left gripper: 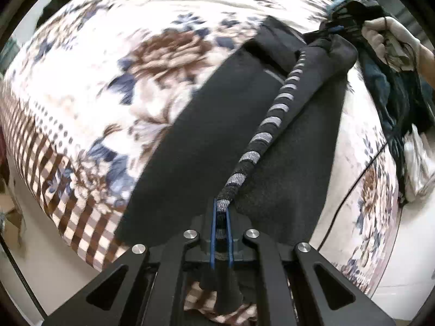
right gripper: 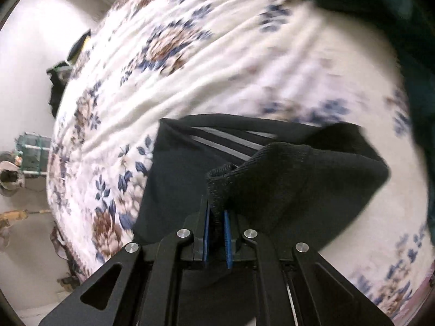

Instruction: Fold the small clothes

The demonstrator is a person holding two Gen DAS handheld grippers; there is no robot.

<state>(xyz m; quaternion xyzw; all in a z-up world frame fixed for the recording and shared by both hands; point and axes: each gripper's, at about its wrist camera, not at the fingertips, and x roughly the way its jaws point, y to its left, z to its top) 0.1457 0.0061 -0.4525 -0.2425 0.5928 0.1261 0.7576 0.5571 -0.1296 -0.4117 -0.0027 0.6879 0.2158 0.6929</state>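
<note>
A black sock with grey bands (left gripper: 272, 122) is stretched taut in the air between my two grippers. My left gripper (left gripper: 221, 206) is shut on one end of it, pointing steeply down. At the far upper right of that view, my right gripper (left gripper: 338, 24), carried by a gloved hand (left gripper: 380, 35), holds the other end. In the right wrist view my right gripper (right gripper: 216, 212) is shut on the sock's ribbed black edge (right gripper: 285, 174). Under the sock a folded black garment with grey stripes (left gripper: 190, 149) (right gripper: 174, 179) lies flat on the floral bedspread (left gripper: 108, 54) (right gripper: 217, 54).
A heap of dark and white clothes (left gripper: 399, 114) lies at the right side of the bed, and a dark teal garment (right gripper: 407, 40) fills the upper right. A thin black cable (left gripper: 353, 184) crosses the bedspread. Pale floor (right gripper: 27, 54) and clutter lie past the bed's left edge.
</note>
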